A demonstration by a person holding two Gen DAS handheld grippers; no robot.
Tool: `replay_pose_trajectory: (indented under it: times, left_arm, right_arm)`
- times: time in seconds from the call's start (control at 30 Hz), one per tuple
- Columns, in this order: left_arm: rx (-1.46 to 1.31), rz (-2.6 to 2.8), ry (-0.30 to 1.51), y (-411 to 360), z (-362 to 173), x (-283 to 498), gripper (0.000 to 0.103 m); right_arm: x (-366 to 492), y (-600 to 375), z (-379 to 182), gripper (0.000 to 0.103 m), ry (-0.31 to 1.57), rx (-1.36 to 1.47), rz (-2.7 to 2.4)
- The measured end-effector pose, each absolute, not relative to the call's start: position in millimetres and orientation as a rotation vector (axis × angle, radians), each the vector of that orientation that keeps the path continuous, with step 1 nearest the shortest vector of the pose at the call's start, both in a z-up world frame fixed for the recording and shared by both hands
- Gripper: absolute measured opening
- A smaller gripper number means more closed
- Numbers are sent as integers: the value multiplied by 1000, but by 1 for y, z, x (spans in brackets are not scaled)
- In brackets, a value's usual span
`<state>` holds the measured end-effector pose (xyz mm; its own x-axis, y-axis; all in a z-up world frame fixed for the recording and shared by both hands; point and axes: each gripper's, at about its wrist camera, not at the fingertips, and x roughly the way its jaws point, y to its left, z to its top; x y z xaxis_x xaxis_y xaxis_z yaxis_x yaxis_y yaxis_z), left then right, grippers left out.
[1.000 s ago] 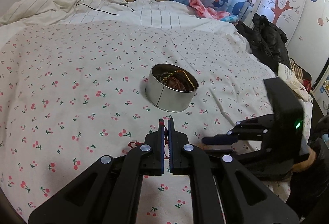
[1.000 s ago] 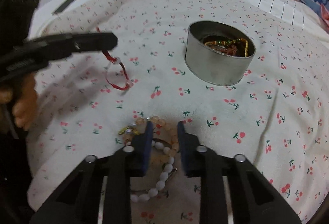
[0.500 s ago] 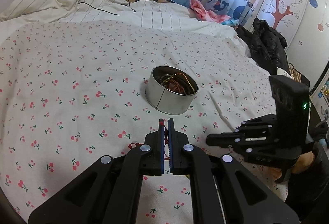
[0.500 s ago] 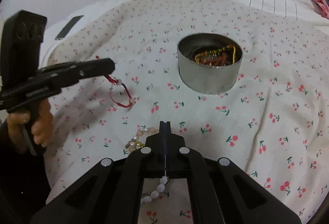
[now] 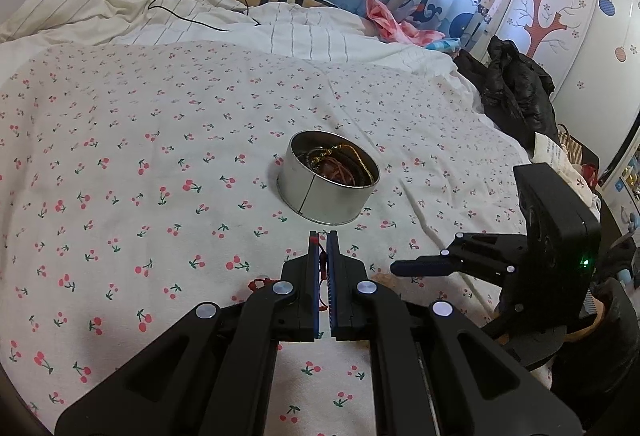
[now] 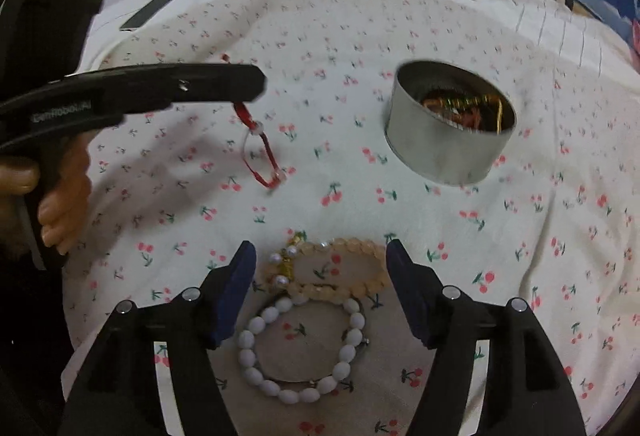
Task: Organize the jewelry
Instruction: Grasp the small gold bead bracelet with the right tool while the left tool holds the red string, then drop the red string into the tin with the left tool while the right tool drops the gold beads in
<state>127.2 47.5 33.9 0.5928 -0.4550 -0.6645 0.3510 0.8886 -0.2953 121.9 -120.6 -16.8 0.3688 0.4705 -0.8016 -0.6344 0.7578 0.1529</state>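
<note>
A round metal tin holding several bracelets stands on the cherry-print bedsheet; it also shows in the right wrist view. My left gripper is shut on a red string bracelet, which hangs from it above the sheet, left of the tin. My right gripper is open, its jaws wide apart over a peach bead bracelet and a white bead bracelet lying on the sheet. A small gold and pearl piece lies at the peach bracelet's left end.
A rumpled white duvet with a black cable lies at the far side of the bed. Black clothes sit at the bed's right edge. A dark phone lies on the far left of the sheet.
My right gripper was shut half a second ago and is now wide open above the bead bracelets. My left gripper has lifted the red string bracelet a little higher.
</note>
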Motion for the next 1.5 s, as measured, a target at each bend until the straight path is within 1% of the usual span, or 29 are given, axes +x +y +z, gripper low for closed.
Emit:
replay_pose_trajectory:
  times: [0.17,0.27,0.3,0.33,0.37,0.4,0.43,0.67,0.8,1.0,1.1,1.33,1.5]
  left_arm:
    - [-139,-478,811,46,35,126,3]
    - [-140,-480,812,46,36,126,3]
    - [-139,-482,812,46,36,126,3]
    - [-139,-483,811,46,36,126,3]
    - [-139,-484,811,45,37,126,3]
    - [-140,-485,810,46,37,126,3]
    - [-140,-485,808,46,37,126,3]
    - [-159,-494,790,49,42,125,3]
    - [-157,-520,746,47,56,125,3]
    - [-186,-546,714,44,77,140,3]
    - [-183,-565,695,37,88,153,3]
    - [-184,-612,644,14,113,186,3]
    - [-229,-654,689,-1,96,217,3]
  right_arm:
    - [135,-129,-16,65,958,-164,652]
    - [142,-132,-24,55,1008,-168,636]
    - [144,-130,-29,50,1030,-191,630]
    - [144,-127,-35,48,1041,-219,618]
    - [142,-125,-37,43,1038,-236,616]
    - [143,-122,-37,15,1043,-235,628]
    - [144,-123,-37,8,1046,-235,627]
    - [148,-140,-21,8,1015,-62,667]
    - [150,-153,0,8,939,63,695]
    - [160,-191,45,8,775,255,703]
    - [174,-203,54,8,746,337,709]
    - [184,-221,60,8,730,390,680]
    - [189,-226,56,8,738,411,650]
